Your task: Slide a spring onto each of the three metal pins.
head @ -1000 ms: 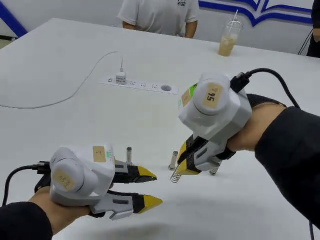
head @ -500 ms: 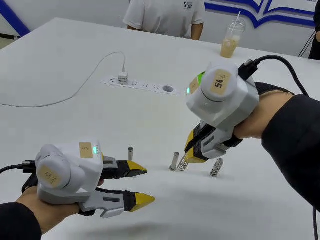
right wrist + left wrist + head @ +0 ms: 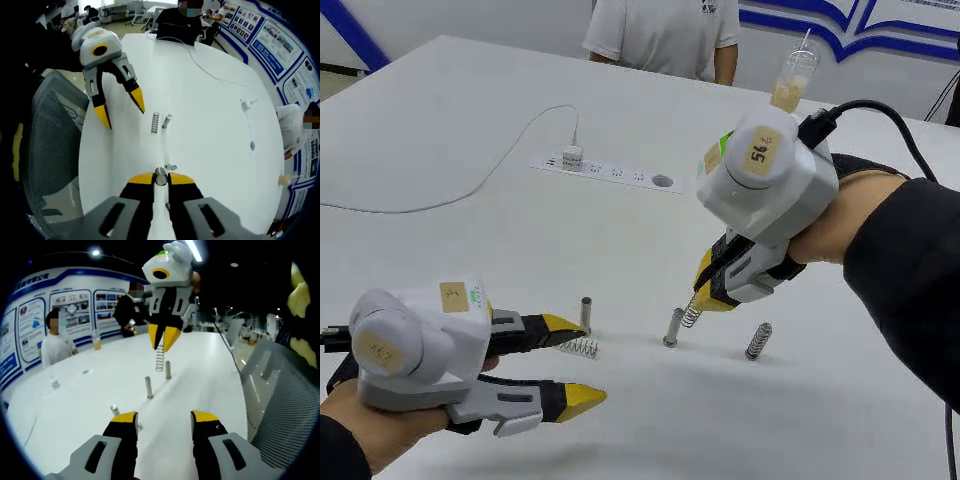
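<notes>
My right gripper (image 3: 705,298) is closed on the upper end of a spring (image 3: 692,314), so that it hangs with its free end close beside the top of the middle pin (image 3: 672,327), ready, as I judge, to go down over it. My left gripper (image 3: 577,360) hovers with its jaws apart and nothing between them, near a second spring (image 3: 580,347) which lies on the table (image 3: 470,240) just beside the left pin (image 3: 586,313), probably the next one to take. The right pin (image 3: 757,340) seems already to carry its spring, and the power strip (image 3: 610,170) and the cup (image 3: 790,85) stand well apart, so nothing blocks the way.
</notes>
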Action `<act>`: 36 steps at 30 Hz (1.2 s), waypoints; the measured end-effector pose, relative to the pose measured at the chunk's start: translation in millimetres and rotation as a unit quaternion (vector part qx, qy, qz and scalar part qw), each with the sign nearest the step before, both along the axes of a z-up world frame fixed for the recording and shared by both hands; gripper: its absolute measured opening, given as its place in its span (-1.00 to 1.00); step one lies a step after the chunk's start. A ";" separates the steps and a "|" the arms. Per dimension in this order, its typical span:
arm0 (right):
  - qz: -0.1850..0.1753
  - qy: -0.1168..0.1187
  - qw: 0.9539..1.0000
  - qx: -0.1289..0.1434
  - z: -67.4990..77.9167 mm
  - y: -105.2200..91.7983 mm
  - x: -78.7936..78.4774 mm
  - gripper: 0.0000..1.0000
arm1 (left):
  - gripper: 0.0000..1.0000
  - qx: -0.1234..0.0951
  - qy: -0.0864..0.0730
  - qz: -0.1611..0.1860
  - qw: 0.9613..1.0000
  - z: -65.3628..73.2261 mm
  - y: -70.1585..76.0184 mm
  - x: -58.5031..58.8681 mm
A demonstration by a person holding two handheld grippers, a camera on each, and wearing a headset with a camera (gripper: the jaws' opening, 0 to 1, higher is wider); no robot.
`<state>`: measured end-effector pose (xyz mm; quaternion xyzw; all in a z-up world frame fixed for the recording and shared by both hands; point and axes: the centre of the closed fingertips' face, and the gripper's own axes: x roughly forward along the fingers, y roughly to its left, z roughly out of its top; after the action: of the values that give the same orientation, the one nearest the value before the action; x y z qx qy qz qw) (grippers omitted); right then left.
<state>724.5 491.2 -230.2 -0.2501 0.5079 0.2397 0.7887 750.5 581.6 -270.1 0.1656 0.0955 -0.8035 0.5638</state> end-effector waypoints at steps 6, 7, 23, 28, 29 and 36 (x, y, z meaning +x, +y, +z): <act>0.000 0.002 1.000 -0.003 -1.4 -2.9 3.9 -0.77 | -0.05 -0.002 0.004 0.019 1.000 1.2 3.4 9.2; -0.001 0.002 1.000 -0.004 -1.6 -3.5 4.9 -0.77 | -0.04 -0.002 0.005 0.021 1.000 1.4 3.7 10.2; -0.012 0.009 1.000 -0.007 -13.6 -16.6 16.7 -0.77 | 0.16 -0.004 0.010 0.047 0.999 2.1 4.9 20.2; -0.013 0.012 1.000 -0.008 -17.2 -18.2 19.6 -0.77 | 0.18 -0.004 0.012 0.049 0.999 0.7 5.1 21.5; -0.013 0.012 1.000 -0.008 -17.7 -18.5 20.3 -0.77 | 0.19 -0.003 0.012 0.049 0.999 0.5 5.0 21.7; -0.012 0.018 1.000 -0.007 -21.6 -18.2 22.9 -0.77 | 0.20 -0.002 0.016 0.052 0.999 -1.3 5.3 23.5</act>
<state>747.4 473.0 -251.7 -0.2457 0.5265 0.2312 0.7804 774.0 587.0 -271.4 0.1466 0.1108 -0.7760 0.6034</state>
